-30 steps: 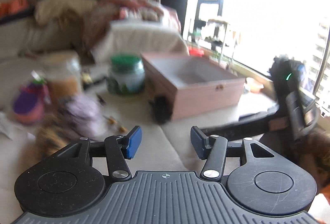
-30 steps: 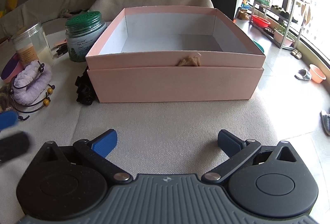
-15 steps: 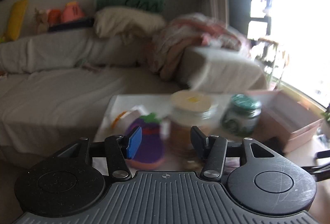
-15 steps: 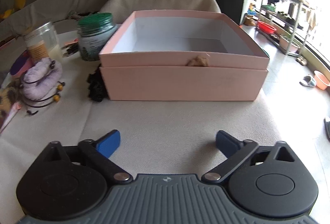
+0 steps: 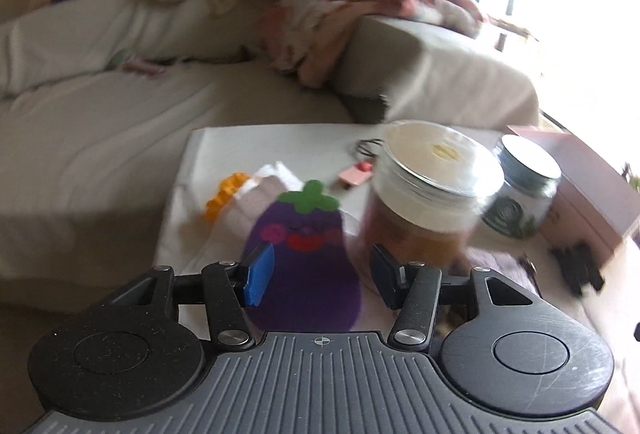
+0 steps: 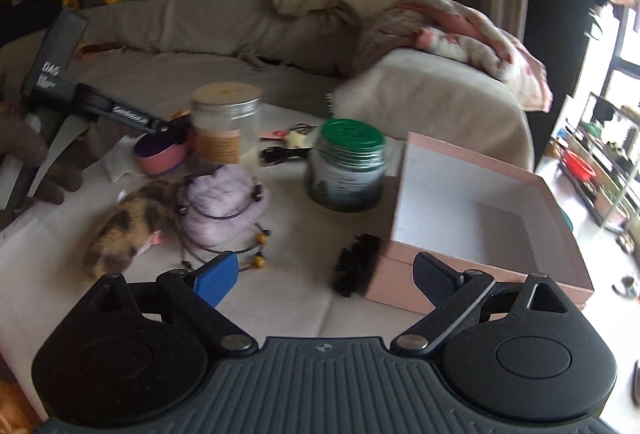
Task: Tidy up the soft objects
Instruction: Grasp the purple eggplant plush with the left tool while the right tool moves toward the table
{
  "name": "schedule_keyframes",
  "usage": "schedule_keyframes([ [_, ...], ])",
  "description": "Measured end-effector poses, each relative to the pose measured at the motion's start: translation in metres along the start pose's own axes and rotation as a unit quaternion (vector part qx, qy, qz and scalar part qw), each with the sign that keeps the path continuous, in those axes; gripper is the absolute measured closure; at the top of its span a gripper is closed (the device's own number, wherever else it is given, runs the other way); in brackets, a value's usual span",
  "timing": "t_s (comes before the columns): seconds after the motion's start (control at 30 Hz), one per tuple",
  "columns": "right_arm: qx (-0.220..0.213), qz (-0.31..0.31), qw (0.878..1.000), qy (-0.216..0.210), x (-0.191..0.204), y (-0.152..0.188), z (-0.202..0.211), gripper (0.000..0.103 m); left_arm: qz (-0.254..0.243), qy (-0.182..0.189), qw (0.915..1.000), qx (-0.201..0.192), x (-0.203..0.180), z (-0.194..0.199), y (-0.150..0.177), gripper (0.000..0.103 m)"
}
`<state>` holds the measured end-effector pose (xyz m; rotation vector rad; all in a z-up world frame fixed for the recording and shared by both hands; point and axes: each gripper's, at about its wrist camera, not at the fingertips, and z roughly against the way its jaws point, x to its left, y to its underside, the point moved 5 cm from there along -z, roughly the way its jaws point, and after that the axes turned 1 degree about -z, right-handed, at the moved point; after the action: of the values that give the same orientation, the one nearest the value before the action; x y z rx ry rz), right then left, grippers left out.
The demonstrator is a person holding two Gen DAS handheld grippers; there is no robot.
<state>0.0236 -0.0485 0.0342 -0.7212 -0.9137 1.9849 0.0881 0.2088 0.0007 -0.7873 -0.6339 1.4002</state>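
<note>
A: Where is the left hand-held gripper (image 5: pixel 318 276)?

B: Low centre of the left wrist view, jaws partly apart and gripping nothing. The purple eggplant plush (image 5: pixel 306 254) lies on the desk (image 5: pixel 280 138) beyond and between the blue pads; whether a pad touches it I cannot tell.

A: What is around the plush?

B: An orange item (image 5: pixel 224 194) on white cloth to its left, and a clear jar with a pale lid (image 5: pixel 430 194) close on its right. A green-lidded jar (image 5: pixel 524 190) and the pink box (image 5: pixel 592 194) sit further right.

A: And the right hand-held gripper (image 6: pixel 326 274)?

B: Spread wide and empty, bottom of the right wrist view. Its jaws have just been closing a little, with nothing between them.

A: What lies ahead of it?

B: A lilac fluffy scrunchie (image 6: pixel 224 202) with beaded cords left of centre, a mottled brown furry item (image 6: pixel 128 222) to its left, and a black fuzzy piece (image 6: pixel 356 266) against the open box's front left corner.

A: Is the person visible?

B: A hand (image 6: pixel 36 162) at the left edge, holding the other tool.
</note>
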Motion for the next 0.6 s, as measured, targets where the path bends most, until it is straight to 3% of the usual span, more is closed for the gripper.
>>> schedule_keyframes([
  [0.1, 0.001, 0.034, 0.999, -0.016, 0.017, -0.004, -0.003, 0.008, -0.040, -0.008, 0.9992, -0.005, -0.006, 0.000, 0.005, 0.045],
  [0.2, -0.008, 0.052, 0.998, -0.026, 0.028, -0.009, 0.000, 0.008, -0.052, -0.061, 0.9968, -0.003, -0.001, -0.008, 0.003, 0.040],
  [0.47, -0.001, 0.063, 0.998, -0.030, 0.037, -0.014, -0.001, 0.008, 0.025, -0.036, 0.9990, -0.013, 0.024, -0.011, -0.002, 0.037],
  [0.6, -0.012, 0.082, 0.996, -0.018, 0.038, -0.026, 0.003, 0.008, 0.054, -0.026, 0.9981, -0.016, 0.036, -0.013, 0.001, 0.027],
])
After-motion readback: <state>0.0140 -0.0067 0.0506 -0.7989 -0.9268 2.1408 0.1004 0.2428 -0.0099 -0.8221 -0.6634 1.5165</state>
